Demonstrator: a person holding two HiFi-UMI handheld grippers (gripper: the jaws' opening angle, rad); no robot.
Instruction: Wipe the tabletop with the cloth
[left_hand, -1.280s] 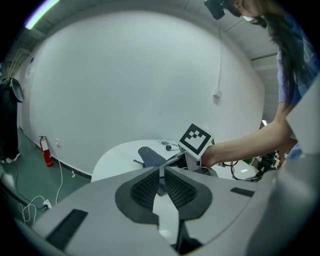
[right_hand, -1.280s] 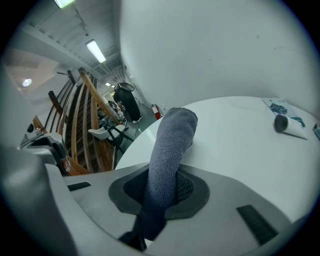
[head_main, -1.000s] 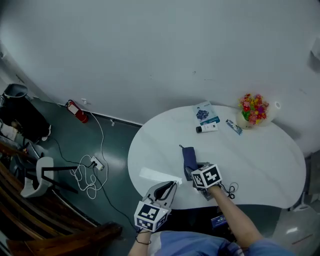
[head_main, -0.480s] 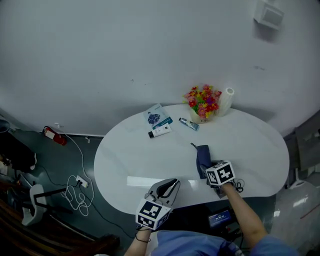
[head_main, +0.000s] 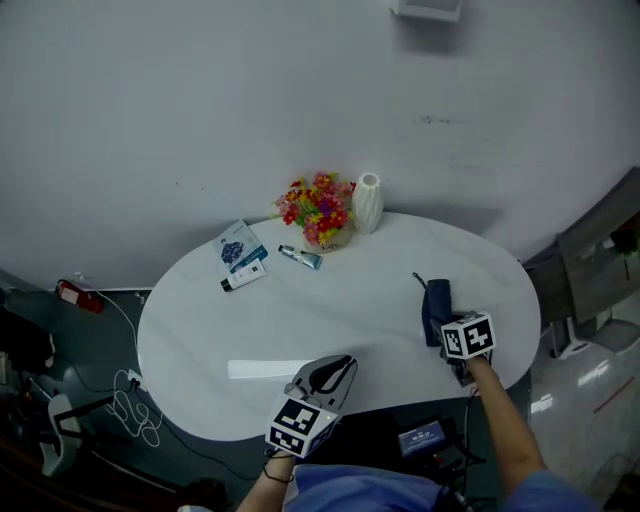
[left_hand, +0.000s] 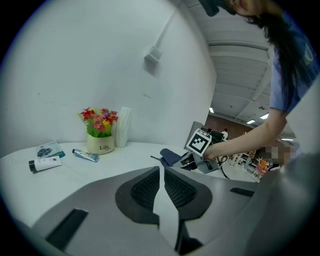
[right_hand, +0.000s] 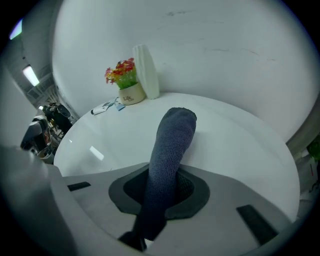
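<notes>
the right gripper (right_hand: 164, 186) has its jaws clenched on one end of a dark blue knitted cloth (right_hand: 171, 142). the gripped end runs down between the two dark pads, and the rest of the cloth stretches straight ahead of the jaws, its rounded far end lying on the white desk (right_hand: 235, 150). in the head view this cloth lies on the right part of the desk, in front of the marker cube, and the person's forearm (head_main: 500, 420) reaches in behind it from the near edge.

the left gripper (left_hand: 161, 180) has its jaws closed against each other with nothing between them. it sits at the near edge of the desk, left of the right gripper and well apart from the cloth; whether it touches the surface cannot be told.

at the far side of the desk a flower pot (head_main: 318, 212) with red and yellow blooms stands just beside a white vase (head_main: 367, 203). a small tube (head_main: 300, 258) lies near the pot, and further left a packet (head_main: 235, 248) lies next to a white bottle (head_main: 243, 280) on its side.

a pale wall (head_main: 200, 100) rises behind the desk. on the dark floor (head_main: 60, 350) at the left lie a red extinguisher (head_main: 75, 296) and loose cables (head_main: 128, 410).
</notes>
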